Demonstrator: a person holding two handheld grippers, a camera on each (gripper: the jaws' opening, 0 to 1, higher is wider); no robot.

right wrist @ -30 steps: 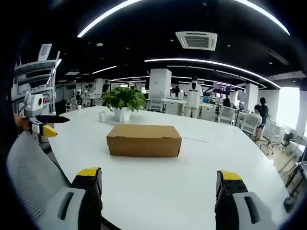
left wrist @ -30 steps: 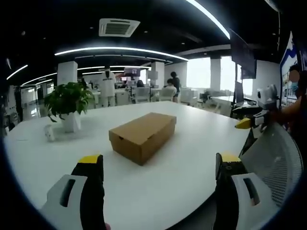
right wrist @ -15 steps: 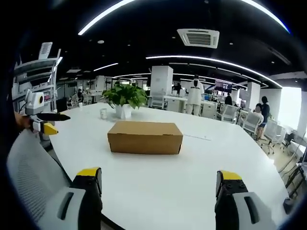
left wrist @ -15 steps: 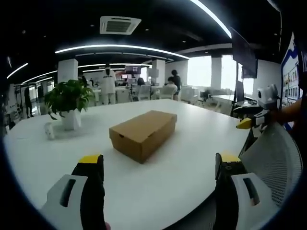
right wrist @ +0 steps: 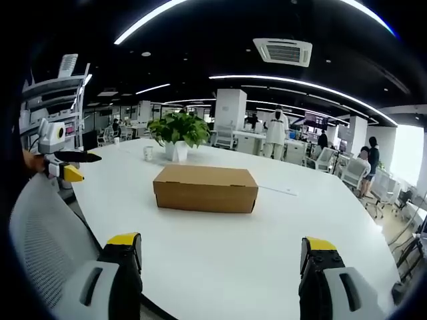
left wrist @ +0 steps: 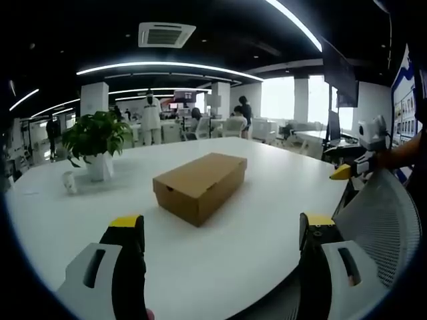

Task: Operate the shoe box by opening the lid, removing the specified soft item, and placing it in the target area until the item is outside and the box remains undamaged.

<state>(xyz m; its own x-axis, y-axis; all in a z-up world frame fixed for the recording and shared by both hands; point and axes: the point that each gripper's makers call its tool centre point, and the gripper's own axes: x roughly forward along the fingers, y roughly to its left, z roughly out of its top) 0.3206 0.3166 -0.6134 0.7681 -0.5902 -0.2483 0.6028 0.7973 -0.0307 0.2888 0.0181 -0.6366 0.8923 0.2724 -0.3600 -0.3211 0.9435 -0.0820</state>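
Nearest in the left gripper view, the left gripper [left wrist: 220,230] has its two yellow-tipped jaws spread wide with nothing between them, hovering over the near edge of the white table [left wrist: 220,267]. In the right gripper view, the right gripper [right wrist: 220,250] likewise holds its jaws wide apart and empty above the table's [right wrist: 220,267] near edge. A grey mesh chair back [left wrist: 380,227] stands beside the table, between the two grippers, and it also appears in the right gripper view [right wrist: 47,233].

Further in, the brown cardboard shoe box [left wrist: 200,187] lies flat near the middle of the table with its lid closed, well apart from both grippers; from the right gripper view its long side [right wrist: 205,189] faces the camera.

Beyond the box, a potted green plant [left wrist: 95,143] in a white pot stands on the table, with a small white cup [left wrist: 69,182] just beside it. Behind the table, an open office stretches back with desks, chairs, white pillars and several people [right wrist: 275,133] standing or sitting, under long strip lights and a ceiling air vent [left wrist: 166,35].
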